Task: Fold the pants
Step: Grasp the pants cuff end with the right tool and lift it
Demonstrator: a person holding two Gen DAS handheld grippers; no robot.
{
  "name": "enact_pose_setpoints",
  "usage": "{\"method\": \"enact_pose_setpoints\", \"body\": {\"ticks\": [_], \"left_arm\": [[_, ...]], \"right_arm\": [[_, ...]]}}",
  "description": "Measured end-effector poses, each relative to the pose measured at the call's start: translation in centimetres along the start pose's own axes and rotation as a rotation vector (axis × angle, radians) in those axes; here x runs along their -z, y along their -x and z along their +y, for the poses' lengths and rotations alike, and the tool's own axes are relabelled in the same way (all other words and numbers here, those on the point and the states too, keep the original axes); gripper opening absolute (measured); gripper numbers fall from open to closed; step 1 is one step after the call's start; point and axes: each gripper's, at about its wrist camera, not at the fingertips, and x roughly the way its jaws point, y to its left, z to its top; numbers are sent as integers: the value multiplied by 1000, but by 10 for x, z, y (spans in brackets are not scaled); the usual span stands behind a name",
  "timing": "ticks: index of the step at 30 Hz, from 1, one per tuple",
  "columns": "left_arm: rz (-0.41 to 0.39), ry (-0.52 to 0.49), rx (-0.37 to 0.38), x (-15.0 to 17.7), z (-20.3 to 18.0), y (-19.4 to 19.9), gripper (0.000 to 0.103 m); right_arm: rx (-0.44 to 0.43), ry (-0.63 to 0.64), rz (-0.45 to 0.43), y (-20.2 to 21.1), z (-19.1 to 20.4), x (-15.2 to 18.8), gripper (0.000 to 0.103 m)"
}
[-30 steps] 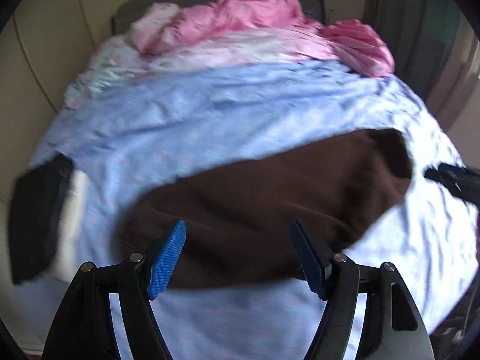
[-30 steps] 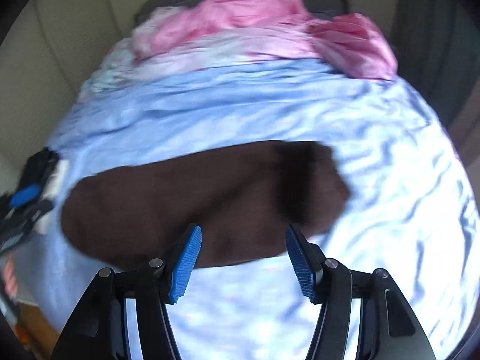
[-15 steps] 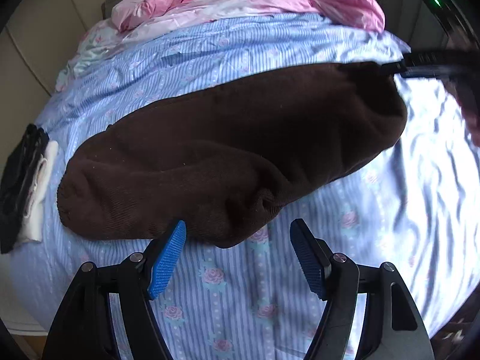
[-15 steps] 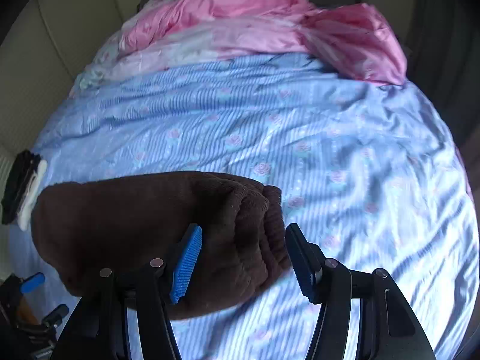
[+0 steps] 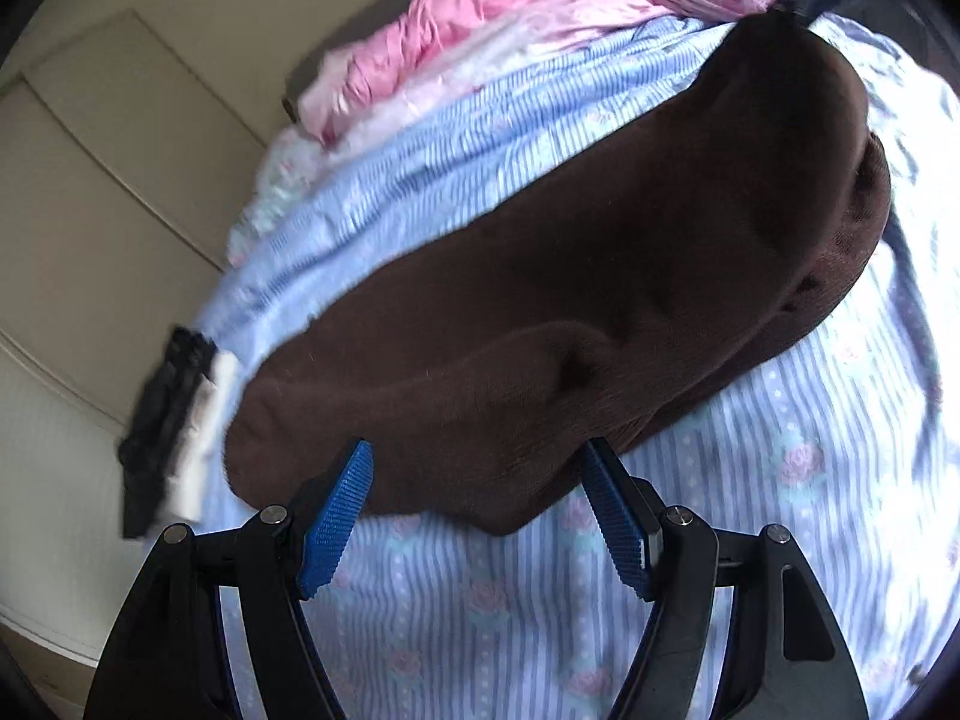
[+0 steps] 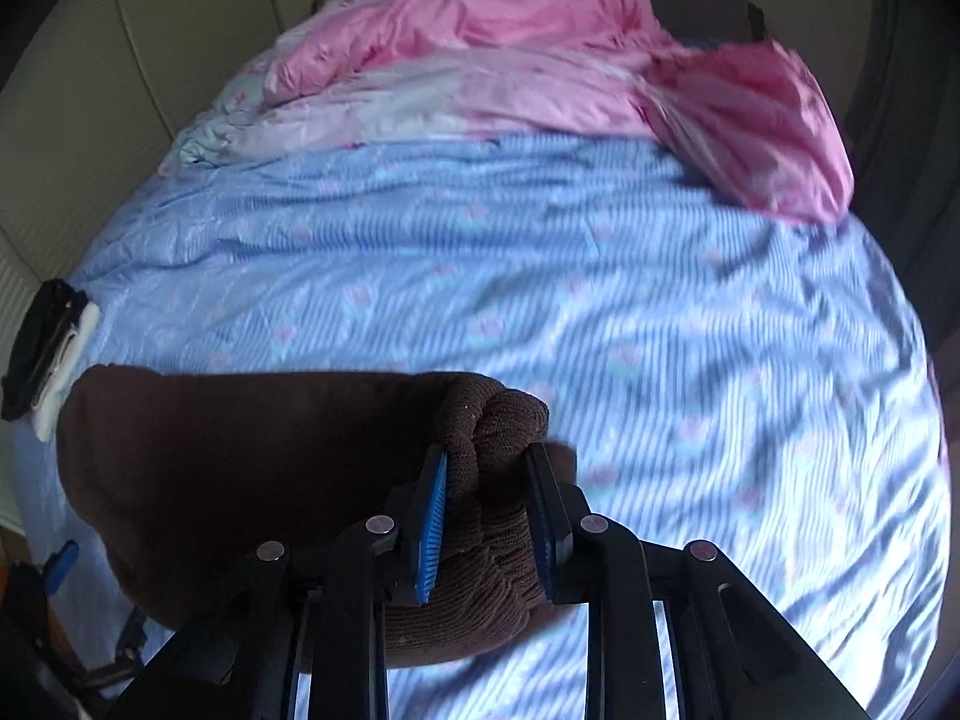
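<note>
Bed (image 6: pixel 600 276): covered with blue striped sheet printed with small roses, creased.
Far end of bed: crumpled pink bedding (image 6: pixel 516 30), shiny.
Left side: cream panelled wall (image 5: pixel 108 192).
Right side: dark curtain (image 6: pixel 900 120).
Light: daylight, glossy highlights on sheet at right.

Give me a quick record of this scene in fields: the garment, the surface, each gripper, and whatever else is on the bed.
garment: brown knit pants, lying bunched across the bed
surface: blue striped floral bedsheet
right gripper: jaws closing on the ribbed end of the pants, fabric between the pads
left gripper: jaws open, the pants edge between them, not pinched
far end: crumpled pink quilt
bed edge: black and white folded clothes
fold: not yet made
</note>
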Motion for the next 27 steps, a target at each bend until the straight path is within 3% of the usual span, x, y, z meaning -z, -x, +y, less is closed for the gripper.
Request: {"method": "enact_pose_setpoints", "body": {"ticks": [5, 8, 9, 11, 12, 18, 20, 21, 23, 25, 27], "left_arm": [[27, 21, 3, -3, -15, -3, 69], [52, 52, -36, -2, -14, -10, 69], [71, 68, -44, -2, -13, -13, 69], [110, 86, -35, -1, -10, -22, 54], [139, 92, -19, 1, -8, -28, 52], [260, 106, 13, 16, 0, -50, 51], [257, 106, 38, 15, 3, -45, 52], [244, 106, 64, 13, 5, -38, 53], [196, 108, 103, 8, 8, -20, 59], [121, 117, 123, -3, 13, 1, 67], [69, 119, 130, -12, 13, 13, 69]], "right_arm": [[13, 17, 18, -13, -3, -10, 26], [30, 28, 15, -16, -5, -14, 26], [37, 33, 19, -18, -4, -14, 26], [45, 36, 37, -23, -5, -12, 26], [57, 40, 55, -28, -6, -10, 26], [81, 85, 119, -44, -6, 9, 27], [53, 54, 95, -32, -11, 15, 36], [51, 29, 74, -23, -16, 18, 49], [44, -38, 15, -2, -27, 26, 63], [-5, -148, -27, 18, -45, 40, 65], [15, -242, -63, 34, -61, 55, 65]]}}
